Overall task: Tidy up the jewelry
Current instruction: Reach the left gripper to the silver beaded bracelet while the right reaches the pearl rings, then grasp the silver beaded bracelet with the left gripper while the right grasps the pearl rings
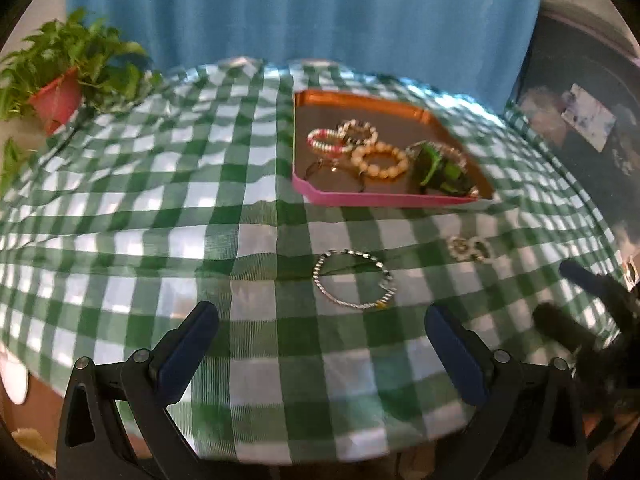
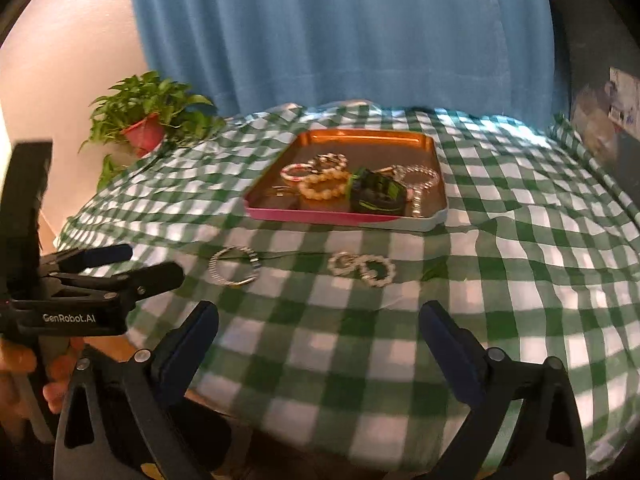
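A silver chain bracelet (image 1: pixel 386 274) (image 2: pixel 256 266) lies flat on the green checked cloth, just ahead of my left gripper (image 1: pixel 320 316), which is open and empty above the cloth. To its right rests a pair of linked pearl rings (image 1: pixel 468 248) (image 2: pixel 362 268). Behind them stands a pink-walled tray (image 1: pixel 380 200) (image 2: pixel 340 216) holding several bracelets, among them a cream bead bracelet (image 1: pixel 380 164) (image 2: pixel 320 188) and a green-and-black piece (image 1: pixel 440 170) (image 2: pixel 376 194). My right gripper (image 2: pixel 320 316) is open and empty, well short of the pearl rings. Each gripper shows in the other's view, the left gripper (image 2: pixel 156 262) and the right gripper (image 1: pixel 552 289).
A potted plant (image 1: pixel 60 80) (image 2: pixel 148 120) in a red pot stands at the table's far left corner. A blue curtain (image 2: pixel 340 32) hangs behind the table. Dark furniture (image 1: pixel 580 120) stands at the right. A small green leaf (image 2: pixel 436 270) lies on the cloth. A hand (image 2: pixel 24 360) holds the left gripper.
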Motion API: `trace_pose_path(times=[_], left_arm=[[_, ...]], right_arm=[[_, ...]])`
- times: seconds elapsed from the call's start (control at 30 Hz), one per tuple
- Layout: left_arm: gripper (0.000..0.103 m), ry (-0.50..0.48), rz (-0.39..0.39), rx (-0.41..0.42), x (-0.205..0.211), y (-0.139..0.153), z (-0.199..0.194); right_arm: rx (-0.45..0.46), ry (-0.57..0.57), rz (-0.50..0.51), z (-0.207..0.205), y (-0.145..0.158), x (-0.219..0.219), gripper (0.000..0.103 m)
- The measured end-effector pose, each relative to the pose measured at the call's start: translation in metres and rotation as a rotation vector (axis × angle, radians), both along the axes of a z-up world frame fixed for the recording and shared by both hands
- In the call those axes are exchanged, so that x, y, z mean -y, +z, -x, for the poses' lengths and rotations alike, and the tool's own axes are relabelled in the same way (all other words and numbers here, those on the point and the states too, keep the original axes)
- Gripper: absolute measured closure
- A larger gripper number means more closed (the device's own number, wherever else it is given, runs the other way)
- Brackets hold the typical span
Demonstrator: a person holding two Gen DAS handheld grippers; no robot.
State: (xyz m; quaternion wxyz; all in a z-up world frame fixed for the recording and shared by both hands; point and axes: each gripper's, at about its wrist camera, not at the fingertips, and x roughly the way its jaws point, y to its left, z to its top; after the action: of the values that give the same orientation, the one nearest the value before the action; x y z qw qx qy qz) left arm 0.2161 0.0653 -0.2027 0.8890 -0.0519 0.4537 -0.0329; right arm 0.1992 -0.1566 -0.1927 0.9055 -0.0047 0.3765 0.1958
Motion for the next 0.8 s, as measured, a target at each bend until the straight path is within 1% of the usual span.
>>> trace_pose_path(times=[0.07, 0.13, 0.17, 0.2, 0.23, 0.27, 0.3, 0.33, 0.37, 0.4, 0.43, 0.5, 0.53, 0.6, 0.63, 0.67, 0.73, 0.77, 0.8], left_arm=[[0.005, -0.004, 0.0, -0.01, -0.002, -0.005, -0.01], [0.014, -0.01, -0.017, -0.017, -0.003, -0.01, -0.02], [0.022, -0.019, -0.03, -0.023, -0.002, -0.014, -0.027], [0.029, -0.026, -0.039, -0.028, -0.002, -0.017, -0.032], [0.032, -0.028, -0.045, -0.031, -0.002, -0.02, -0.037], [0.041, -0.024, -0.052, -0.04, -0.003, -0.024, -0.041], [0.047, -0.017, -0.036, -0.051, -0.005, -0.026, -0.043], [0.048, -0.018, -0.018, -0.056, -0.007, -0.028, -0.043], [0.049, -0.025, -0.018, -0.037, -0.006, -0.027, -0.04], [0.051, -0.037, -0.023, -0.029, -0.005, -0.025, -0.039], [0.051, -0.053, -0.031, -0.023, -0.003, -0.025, -0.037], [0.052, -0.074, -0.038, -0.021, -0.001, -0.027, -0.035], [0.052, -0.08, -0.05, -0.011, 0.0, -0.027, -0.035], [0.054, -0.106, -0.1, 0.002, 0.007, -0.028, -0.033], [0.058, -0.114, -0.098, 0.006, 0.009, -0.029, -0.033], [0.064, -0.122, -0.089, 0.008, 0.01, -0.029, -0.032], [0.078, -0.138, -0.091, 0.021, 0.01, -0.028, -0.029], [0.09, -0.143, -0.075, 0.02, 0.009, -0.028, -0.028], [0.094, -0.142, -0.066, 0.017, 0.009, -0.028, -0.027]], right_arm=[[0.002, -0.002, 0.005, -0.012, -0.004, 0.005, 0.005], [0.005, 0.009, 0.019, -0.025, -0.008, 0.007, 0.015], [0.013, 0.02, 0.03, -0.031, -0.01, 0.007, 0.018], [0.021, 0.03, 0.044, -0.037, -0.013, 0.005, 0.026], [0.026, 0.043, 0.058, -0.042, -0.016, 0.004, 0.034], [0.026, 0.06, 0.067, -0.049, -0.02, 0.002, 0.038], [0.023, 0.073, 0.082, -0.054, -0.026, 0.001, 0.049], [0.011, 0.079, 0.094, -0.059, -0.031, 0.001, 0.061], [-0.001, 0.076, 0.095, -0.061, -0.034, 0.001, 0.065], [-0.006, 0.076, 0.088, -0.063, -0.035, 0.002, 0.068], [-0.003, 0.077, 0.081, -0.063, -0.035, 0.003, 0.068], [0.004, 0.078, 0.097, -0.064, -0.035, 0.001, 0.068], [-0.003, 0.08, 0.101, -0.065, -0.037, 0.001, 0.071], [-0.028, 0.085, 0.104, -0.067, -0.041, 0.0, 0.075], [-0.039, 0.085, 0.125, -0.067, -0.045, -0.002, 0.076], [-0.02, 0.089, 0.144, -0.065, -0.045, -0.004, 0.076], [-0.006, 0.099, 0.176, -0.063, -0.046, -0.008, 0.075], [-0.005, 0.099, 0.177, -0.063, -0.047, -0.008, 0.076], [-0.005, 0.103, 0.176, -0.063, -0.046, -0.008, 0.079]])
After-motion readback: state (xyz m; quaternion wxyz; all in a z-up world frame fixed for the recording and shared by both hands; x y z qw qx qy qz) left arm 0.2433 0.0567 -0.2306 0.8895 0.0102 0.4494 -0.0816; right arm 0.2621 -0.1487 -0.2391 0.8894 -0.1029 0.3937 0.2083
